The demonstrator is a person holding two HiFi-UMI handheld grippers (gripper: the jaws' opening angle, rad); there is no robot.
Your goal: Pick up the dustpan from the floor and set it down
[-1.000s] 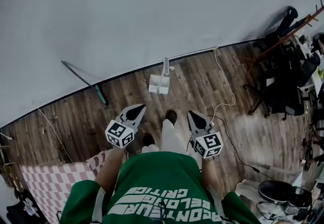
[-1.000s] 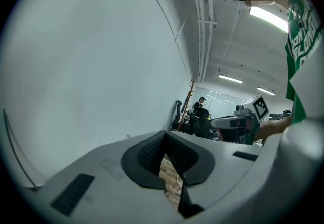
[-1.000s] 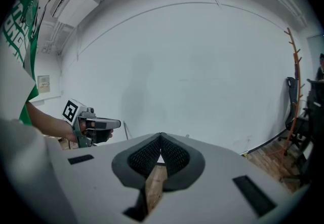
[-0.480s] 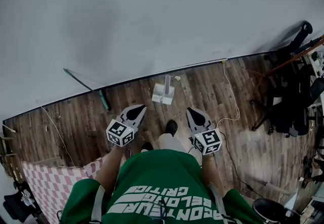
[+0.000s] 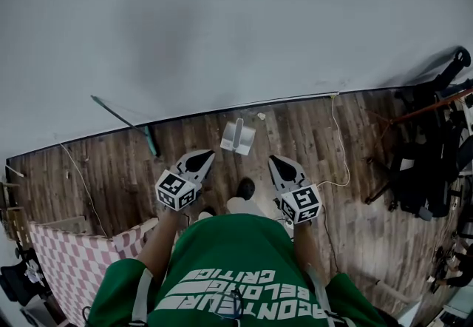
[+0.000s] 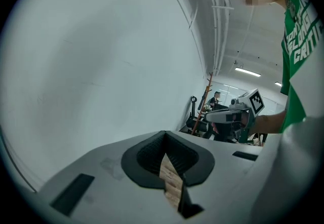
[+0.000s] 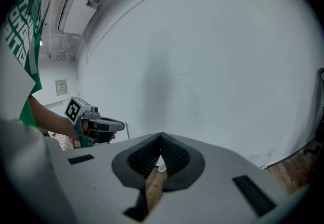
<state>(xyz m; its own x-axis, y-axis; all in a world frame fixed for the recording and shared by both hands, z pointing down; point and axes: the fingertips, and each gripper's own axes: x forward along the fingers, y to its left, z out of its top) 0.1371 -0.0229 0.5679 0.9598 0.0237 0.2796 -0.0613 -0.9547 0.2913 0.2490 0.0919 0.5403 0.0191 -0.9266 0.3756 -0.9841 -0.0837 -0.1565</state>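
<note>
Pink-and-white checkered cloth (image 5: 70, 263) is lying in the lower left corner of the head view, on the dark wood plank floor (image 5: 111, 170). Just right of it, a long teal-handled stick (image 5: 124, 124) is leaning against the big pale wall (image 5: 236, 22). Broom or mop, I honestly can't tell.

Moving toward the middle, the left gripper (image 5: 201, 159) is pointing out over the floor from the person's left hand, marker cube facing up. Its own camera is showing the two jaws pressed together at the tips with nothing pinched in there, just a sliver of floor peeking through the slot below them.

The dustpan (image 5: 238, 136) is sitting on the floor at centre frame, right near the base of the wall. It's light coloured, with its handle pointing toward the wall. It's lying beyond the two gripper tips and roughly between them, and neither one is touching it.

Below it, a dark shoe (image 5: 245, 188) is poking out past the green shirt (image 5: 229, 266).

The right gripper (image 5: 275, 162) is mirroring the left one, jaws meeting at the tips and holding nothing.

Further right, a white cable (image 5: 341, 148) is snaking across the planks, and dark office chairs (image 5: 432, 163) are crowding the far right edge.
</note>
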